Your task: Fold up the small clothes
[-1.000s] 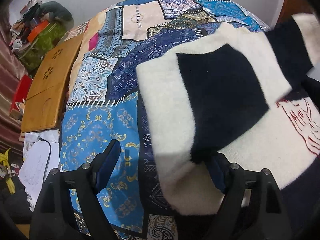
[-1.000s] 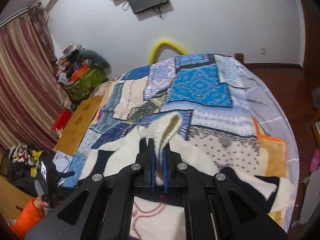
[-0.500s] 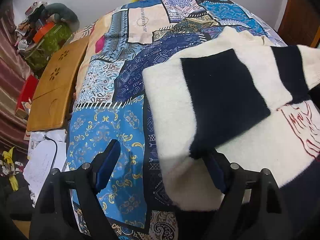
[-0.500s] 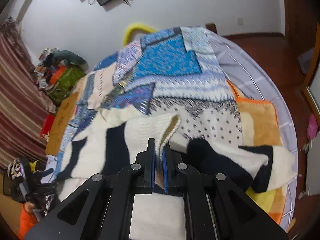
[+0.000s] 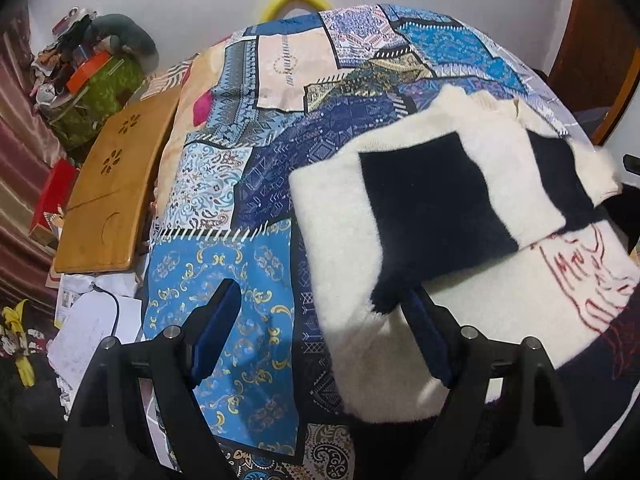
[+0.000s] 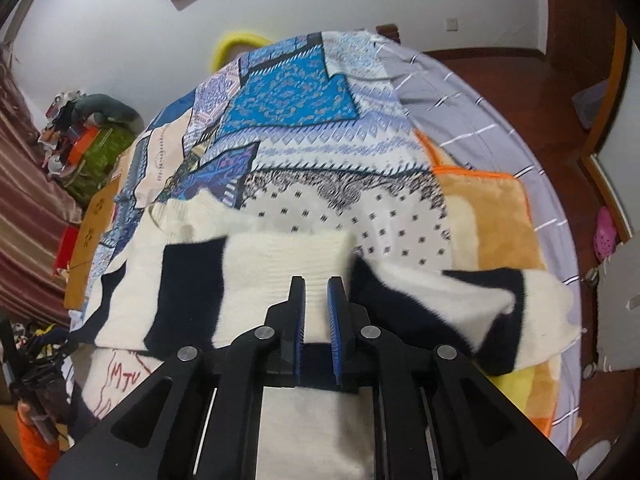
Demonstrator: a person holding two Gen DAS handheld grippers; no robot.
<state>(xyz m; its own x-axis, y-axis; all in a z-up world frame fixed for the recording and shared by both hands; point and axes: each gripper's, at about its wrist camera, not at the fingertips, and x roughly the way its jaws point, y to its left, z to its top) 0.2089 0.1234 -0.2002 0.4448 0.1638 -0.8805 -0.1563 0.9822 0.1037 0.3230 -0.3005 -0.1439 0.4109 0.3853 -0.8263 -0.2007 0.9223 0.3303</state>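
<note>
A fuzzy cream and navy sweater (image 5: pixel 420 200) with red stitching (image 5: pixel 580 276) lies flat on the patchwork bedspread (image 5: pixel 248 184). One sleeve (image 6: pixel 288 256) is folded across its chest, and the other sleeve (image 6: pixel 500 300) trails off to the right. My right gripper (image 6: pixel 316 280) hovers right over the folded sleeve's ribbed cuff. Its jaws are opening, with a narrow gap between the pads and no cloth pinched. My left gripper (image 5: pixel 320 290) stands wide open over the sweater's left edge. Its right finger (image 5: pixel 424 320) is above the cream cloth and its left finger above bare bedspread.
A wooden lap tray (image 5: pixel 112 192) and loose papers (image 5: pixel 88 324) lie beside the bed on the left, with a pile of bags (image 5: pixel 92 80) behind them. An orange plush blanket (image 6: pixel 488 216) sits under the sweater's right side. Wooden floor (image 6: pixel 560 92) lies beyond the bed.
My right gripper came down with the cuff pinched, laid the sleeve across the sweater's chest, and its jaws parted off the cloth. My left gripper rose slightly, still open.
</note>
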